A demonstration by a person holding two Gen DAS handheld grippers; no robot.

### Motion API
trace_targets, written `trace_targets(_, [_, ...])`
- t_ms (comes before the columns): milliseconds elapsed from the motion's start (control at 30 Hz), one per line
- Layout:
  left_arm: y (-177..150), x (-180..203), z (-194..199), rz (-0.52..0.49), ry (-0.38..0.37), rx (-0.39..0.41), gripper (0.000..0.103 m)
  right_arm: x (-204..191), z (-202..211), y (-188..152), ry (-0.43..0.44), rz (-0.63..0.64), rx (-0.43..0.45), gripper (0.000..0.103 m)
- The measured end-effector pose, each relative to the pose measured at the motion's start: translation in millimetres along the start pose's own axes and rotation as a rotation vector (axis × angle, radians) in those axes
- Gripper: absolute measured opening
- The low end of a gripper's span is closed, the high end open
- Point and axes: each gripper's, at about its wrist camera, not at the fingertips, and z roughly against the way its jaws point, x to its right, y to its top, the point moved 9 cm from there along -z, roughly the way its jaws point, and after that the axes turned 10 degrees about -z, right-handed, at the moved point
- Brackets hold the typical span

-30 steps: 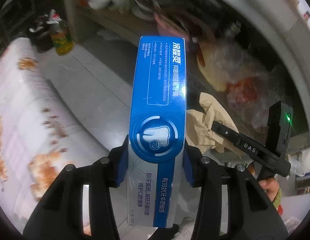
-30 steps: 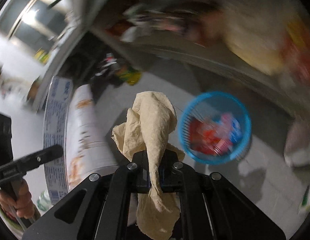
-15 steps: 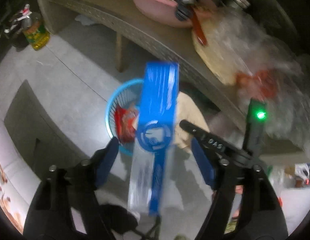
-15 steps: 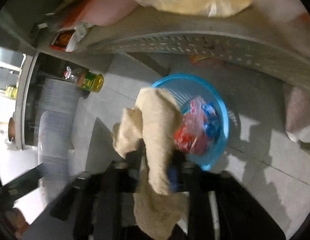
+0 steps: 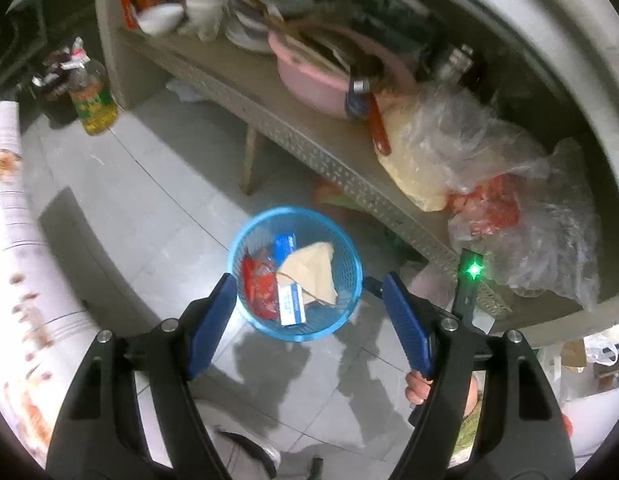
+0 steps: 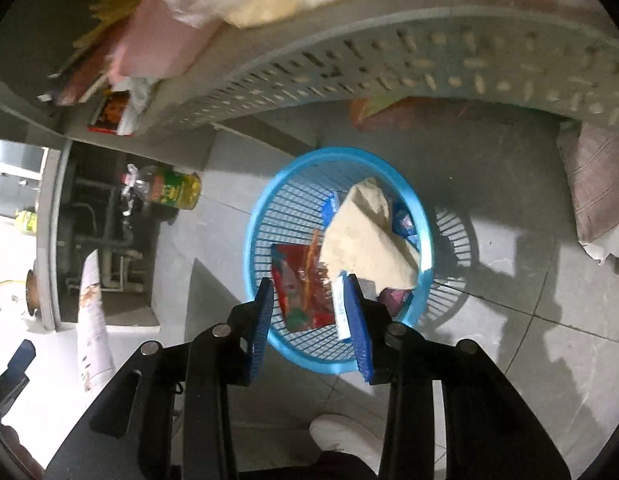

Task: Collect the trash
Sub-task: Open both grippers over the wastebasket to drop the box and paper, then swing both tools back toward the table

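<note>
Over the blue basket [image 5: 295, 272] on the grey tiled floor, your left gripper [image 5: 305, 312] hangs with its jaws wide apart and nothing between them. Below it, inside the basket, lies the blue-and-white toothpaste box [image 5: 290, 282], partly covered by the tan crumpled paper [image 5: 311, 276], with a red wrapper [image 5: 261, 288] beside them. The box's long axis runs roughly from the basket's far rim towards you, one end poking out beyond the paper and the other nearest the gripper. This looks like the drop step, just completed.

From your right wrist, the right gripper [image 6: 309, 312] also stands empty above the same basket [image 6: 265, 216], its jaws parted more narrowly. The paper [image 6: 369, 240] sits on top of the box [image 6: 341, 304], whose near end shows between the pads but well below them. Your next move, by this reading, calls for lifting both tools clear and looking for more trash; none is plainly identifiable here.
</note>
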Motion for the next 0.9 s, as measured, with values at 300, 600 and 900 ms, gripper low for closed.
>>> trace_targets(300, [-86.6, -16.7, 113.6, 0.012, 0.063, 0.095, 0.072, -101.5, 68.5, -78.1, 0.080, 0.344, 0.004, 0.060])
trace_targets(600, [-214.6, -95.1, 239.3, 0.241, 0.233, 0.255, 0.072, -285.7, 126.5, -197.6, 0.342, 0.905, -0.063, 0.079])
trace_targets(900, [-335.6, -170.2, 317.4, 0.497, 0.501, 0.340, 0.072, -416.3, 111.9, -458.5, 0.586, 1.516, -0.486, 0.087])
